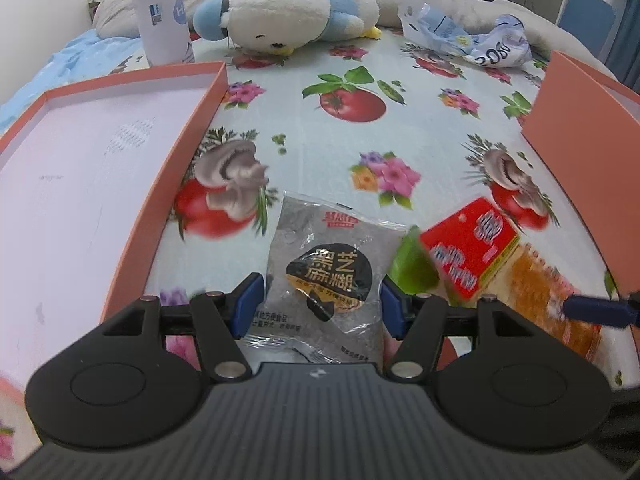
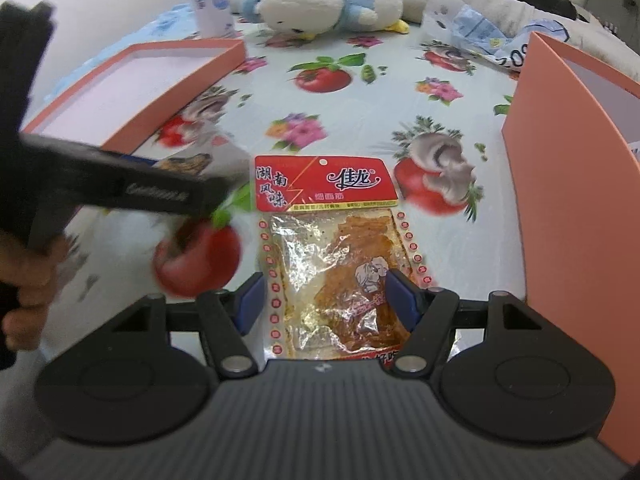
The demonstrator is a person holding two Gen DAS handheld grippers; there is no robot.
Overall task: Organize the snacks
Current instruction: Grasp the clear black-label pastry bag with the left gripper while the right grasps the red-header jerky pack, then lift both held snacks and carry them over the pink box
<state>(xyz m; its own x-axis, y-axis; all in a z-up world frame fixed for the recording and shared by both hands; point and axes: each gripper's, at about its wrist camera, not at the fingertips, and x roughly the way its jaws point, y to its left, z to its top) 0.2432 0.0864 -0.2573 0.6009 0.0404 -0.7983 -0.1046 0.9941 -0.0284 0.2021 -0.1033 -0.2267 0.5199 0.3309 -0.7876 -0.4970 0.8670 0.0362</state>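
A grey sesame-paste packet [image 1: 324, 276] lies on the flowered cloth between the blue pads of my left gripper [image 1: 320, 304], whose jaws are wide open around it. A red-topped spicy strip packet [image 2: 336, 256] lies between the pads of my right gripper [image 2: 326, 300], also open. That packet shows at the right in the left wrist view [image 1: 500, 264], with a blue fingertip [image 1: 596, 310] of the right gripper on it. The left gripper's body [image 2: 120, 188] crosses the right wrist view, blurred.
An open orange box with a white inside [image 1: 188, 128] lies at the left [image 2: 192, 80]. Another orange box wall [image 1: 580, 120] stands at the right [image 2: 560, 184]. A plush penguin [image 1: 288, 12], a white bottle [image 1: 160, 8] and a crumpled plastic bag [image 1: 468, 36] lie at the back.
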